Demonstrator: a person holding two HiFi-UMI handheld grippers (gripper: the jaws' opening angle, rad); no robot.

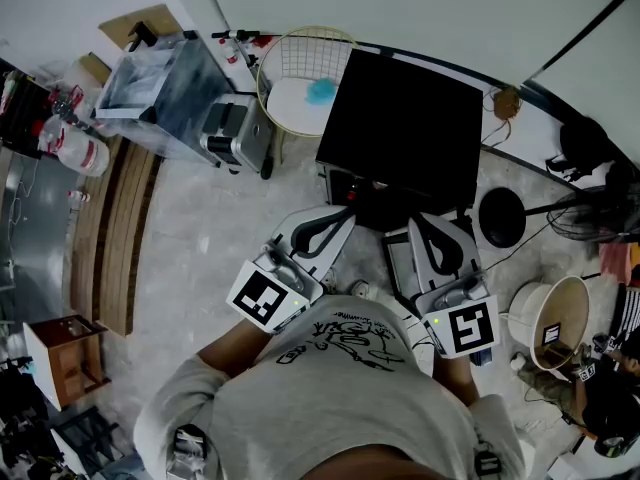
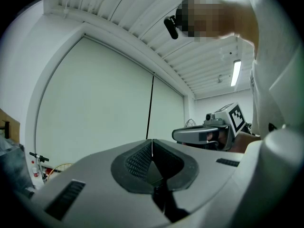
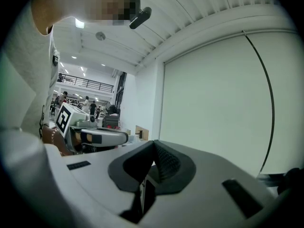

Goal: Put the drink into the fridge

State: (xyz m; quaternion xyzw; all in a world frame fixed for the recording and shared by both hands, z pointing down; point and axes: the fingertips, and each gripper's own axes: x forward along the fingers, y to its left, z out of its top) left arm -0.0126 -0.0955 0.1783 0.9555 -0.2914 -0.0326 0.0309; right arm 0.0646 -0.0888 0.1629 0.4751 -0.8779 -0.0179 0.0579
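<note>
A black box-like cabinet [image 1: 405, 133], seen from above, stands on the floor just ahead of me; its door is not visible. I hold both grippers level in front of my chest, pointing at it. The left gripper [image 1: 345, 216] is shut, its dark pads meeting in a thin line [image 2: 152, 148] with nothing between them. The right gripper [image 1: 420, 220] is also shut and empty [image 3: 153, 152]. Each gripper view shows the other gripper alongside: the right one [image 2: 199, 135] and the left one [image 3: 102, 137]. I cannot make out a drink near either gripper.
A round wire basket [image 1: 300, 78] with something white and blue in it stands left of the cabinet. Beside it are a clear plastic crate [image 1: 160, 88] and a grey appliance [image 1: 235, 133]. A black round base [image 1: 502, 216] and a pale bucket [image 1: 550, 318] stand at the right, and a wooden stool [image 1: 65, 358] at the left.
</note>
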